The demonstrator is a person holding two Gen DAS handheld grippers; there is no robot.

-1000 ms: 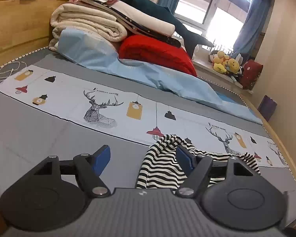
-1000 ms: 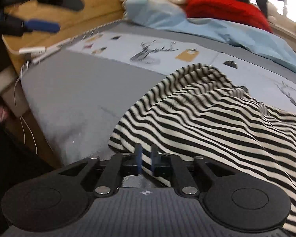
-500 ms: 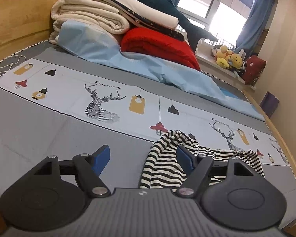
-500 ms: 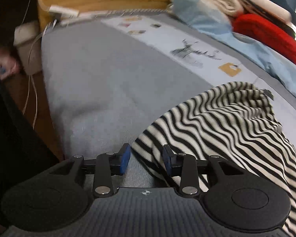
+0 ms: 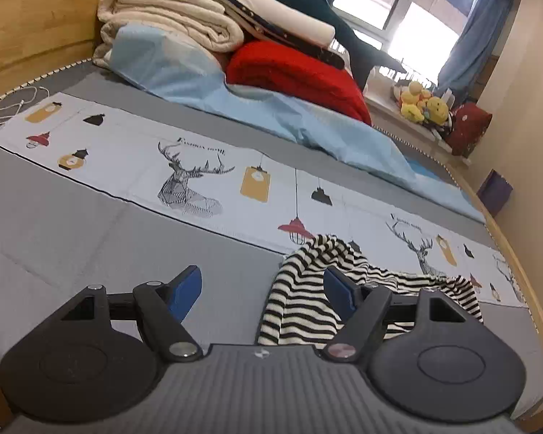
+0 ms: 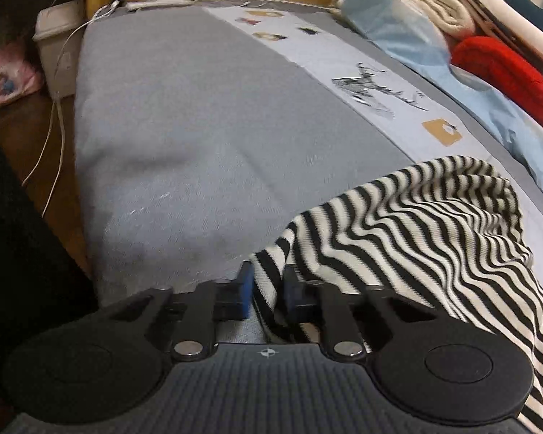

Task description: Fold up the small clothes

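A black-and-white striped garment (image 5: 307, 289) lies crumpled on the grey bed cover near the front edge; it fills the right of the right wrist view (image 6: 416, 224). My left gripper (image 5: 262, 289) is open wide and empty, above the bed, with the garment's left part behind its right finger. My right gripper (image 6: 266, 294) is partly open, with the garment's near hem between its blue pads (image 6: 244, 296); the pads do not squeeze the cloth.
A pile of folded blankets (image 5: 184, 25), a red blanket (image 5: 293, 72) and a light blue sheet (image 5: 307, 126) lie at the back of the bed. A wooden headboard (image 5: 36, 18) stands left. White cables (image 6: 54, 108) hang off the bed's side. Plush toys (image 5: 423, 105) sit on the windowsill.
My right gripper has opened from shut, then narrowed around the garment's hem, and swung left. My left gripper stays open and has shifted slightly back.
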